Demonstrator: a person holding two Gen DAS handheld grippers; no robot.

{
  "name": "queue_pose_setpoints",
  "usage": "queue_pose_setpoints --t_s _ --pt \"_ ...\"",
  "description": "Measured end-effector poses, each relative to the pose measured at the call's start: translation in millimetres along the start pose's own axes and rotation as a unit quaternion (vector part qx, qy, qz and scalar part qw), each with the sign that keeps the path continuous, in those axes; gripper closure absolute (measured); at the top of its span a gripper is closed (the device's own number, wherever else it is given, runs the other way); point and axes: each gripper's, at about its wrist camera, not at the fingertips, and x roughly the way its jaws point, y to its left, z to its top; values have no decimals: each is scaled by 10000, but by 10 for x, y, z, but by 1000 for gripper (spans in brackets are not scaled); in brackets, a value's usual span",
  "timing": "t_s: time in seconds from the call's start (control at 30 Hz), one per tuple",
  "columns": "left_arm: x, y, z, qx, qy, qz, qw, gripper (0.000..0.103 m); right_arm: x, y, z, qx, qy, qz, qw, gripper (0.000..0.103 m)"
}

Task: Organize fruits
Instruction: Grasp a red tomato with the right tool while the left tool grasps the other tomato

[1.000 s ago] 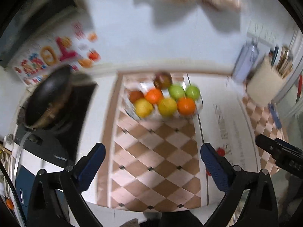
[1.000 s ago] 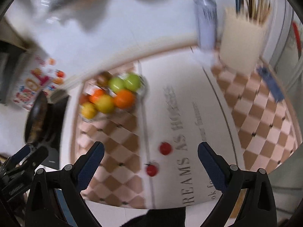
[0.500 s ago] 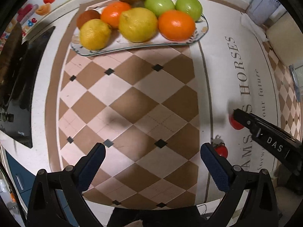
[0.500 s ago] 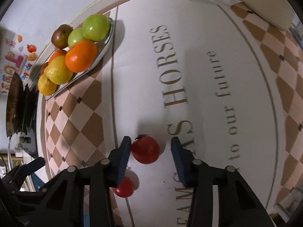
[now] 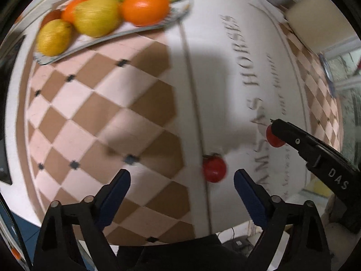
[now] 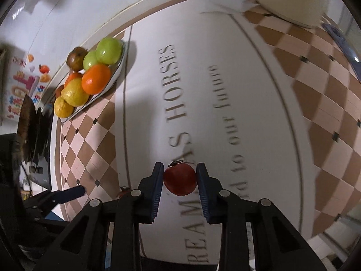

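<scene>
Pinching one small red cherry tomato (image 6: pixel 180 181) off the printed tablecloth (image 6: pixel 225 90) in my right gripper (image 6: pixel 180 184), I am closing my left gripper (image 5: pixel 181 186) around its twin (image 5: pixel 214 169), untouched; neither has reached the loaded oval fruit plate (image 5: pixel 158 26).

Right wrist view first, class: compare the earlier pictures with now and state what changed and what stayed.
The right gripper came down and closed on one red tomato. The left gripper also dropped toward the other tomato, its jaws closing but not touching it. The fruit plate and mat stayed put.
</scene>
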Motion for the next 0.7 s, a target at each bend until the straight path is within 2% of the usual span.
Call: queue_pose_setpoints --t_s 0.07,0.1,0.37,0.47,0.57,0.63,0.7 --pt "49 -121 -26 165 52 -43 9998 26 -23 -54 -17 47 -5 -13 10000 71" --pt "79 -185 -35 220 90 -91 9997 29 -28 -87 -22 64 4 -23 10000 71" --pt "324 -518 -101 483 289 -82 9984 70 -23 -175 -87 160 52 32 9999 71" --pt "326 -535 -95 482 213 -99 9986 77 -51 -177 -87 137 29 23 9999 71" --pt "313 -566 -98 445 174 -149 9987 77 -64 -168 -68 125 28 42 9999 71" --pt "230 -487 82 428 124 -154 9989 77 -78 -152 -55 107 25 65 9999 71" --pt "150 -406 67 403 50 -198 9990 77 -103 -124 -40 86 10 104 9999 71"
